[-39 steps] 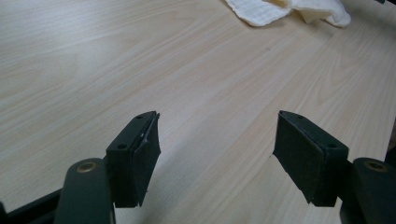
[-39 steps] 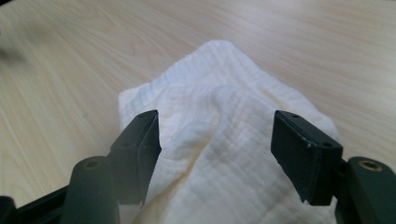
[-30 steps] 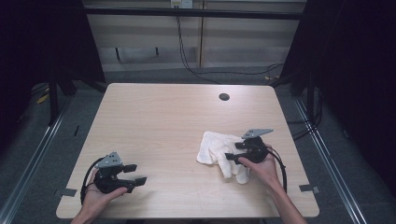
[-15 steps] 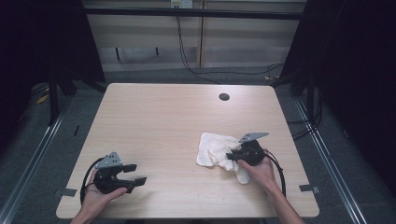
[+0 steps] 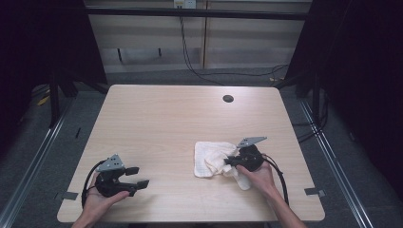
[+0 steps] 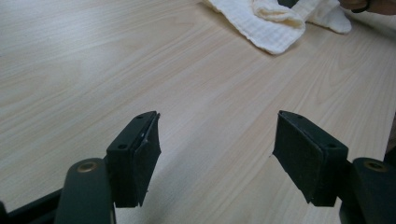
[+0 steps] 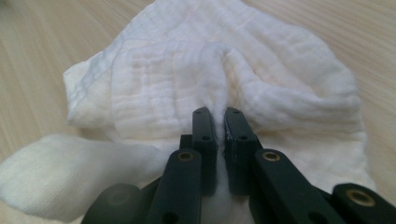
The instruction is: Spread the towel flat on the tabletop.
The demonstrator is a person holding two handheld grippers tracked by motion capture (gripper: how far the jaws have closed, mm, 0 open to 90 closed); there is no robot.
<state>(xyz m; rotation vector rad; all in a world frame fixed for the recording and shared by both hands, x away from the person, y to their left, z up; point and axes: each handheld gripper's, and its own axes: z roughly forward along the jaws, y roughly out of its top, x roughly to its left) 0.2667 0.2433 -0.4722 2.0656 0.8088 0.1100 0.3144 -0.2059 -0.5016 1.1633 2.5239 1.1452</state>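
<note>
right gripper (image 7: 217, 122) jaws just closed, pinching cloth (image 7: 187, 84) | left gripper (image 6: 215, 154) wide open

A lab-style recording bay: a pale wooden table (image 5: 157, 123) with a round cable hole (image 5: 228, 99) near its far edge stands on grey carpet, flanked by metal floor rails (image 5: 33, 156). Black curtains (image 5: 361, 71) close off both sides, while loose cables (image 5: 190, 57) hang from a wall socket (image 5: 184, 3) and trail down the plain panelled wall behind.
</note>
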